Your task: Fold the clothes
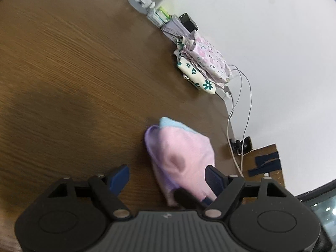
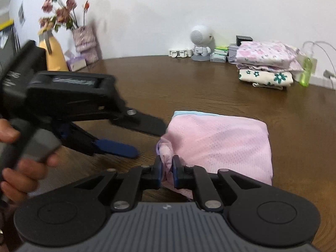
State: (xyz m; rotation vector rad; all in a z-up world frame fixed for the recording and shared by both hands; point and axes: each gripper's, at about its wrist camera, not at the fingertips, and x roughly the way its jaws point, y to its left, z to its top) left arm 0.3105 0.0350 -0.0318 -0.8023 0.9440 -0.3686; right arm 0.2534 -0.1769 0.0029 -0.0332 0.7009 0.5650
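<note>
Right gripper (image 2: 167,169) pinches a puckered corner of the pink mesh garment (image 2: 220,142), folded into a rough square on the wood-grain table (image 2: 178,79). Left gripper (image 1: 166,177) spread wide, blue-padded fingers (image 1: 118,178) at the garment's edge, nothing pinched. Stacked floral cloths (image 2: 266,63) lie well behind the garment.

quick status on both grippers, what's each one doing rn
left gripper: open, holding nothing, its fingers beside the pink garment.
right gripper: shut on the pink garment's near edge.
</note>
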